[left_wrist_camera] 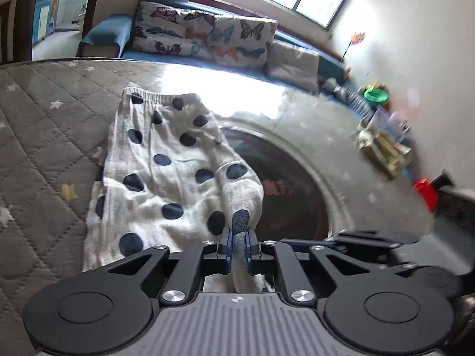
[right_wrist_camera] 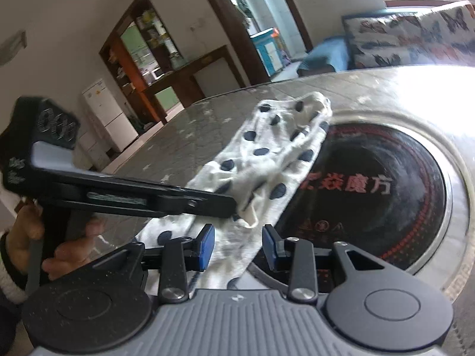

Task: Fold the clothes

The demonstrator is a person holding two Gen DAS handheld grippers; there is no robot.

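Now: L tongs (left_wrist_camera: 239,244) clenched on spotted trousers (left_wrist_camera: 154,166) hem | R tongs (right_wrist_camera: 239,247) released | next: fold hem to far waistband.

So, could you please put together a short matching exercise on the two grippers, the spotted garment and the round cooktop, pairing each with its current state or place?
Things:
1. left gripper
2. right gripper
3. polka-dot garment
4. round cooktop

States or places:
A. dark glass disc with red lettering, set into the table
B. shut on a fold of cloth
C. jaws apart, cloth lying between the pads without being pinched
D. white with dark dots, spread on the quilted star-pattern cover

Pairs: 1-B, 2-C, 3-D, 4-A
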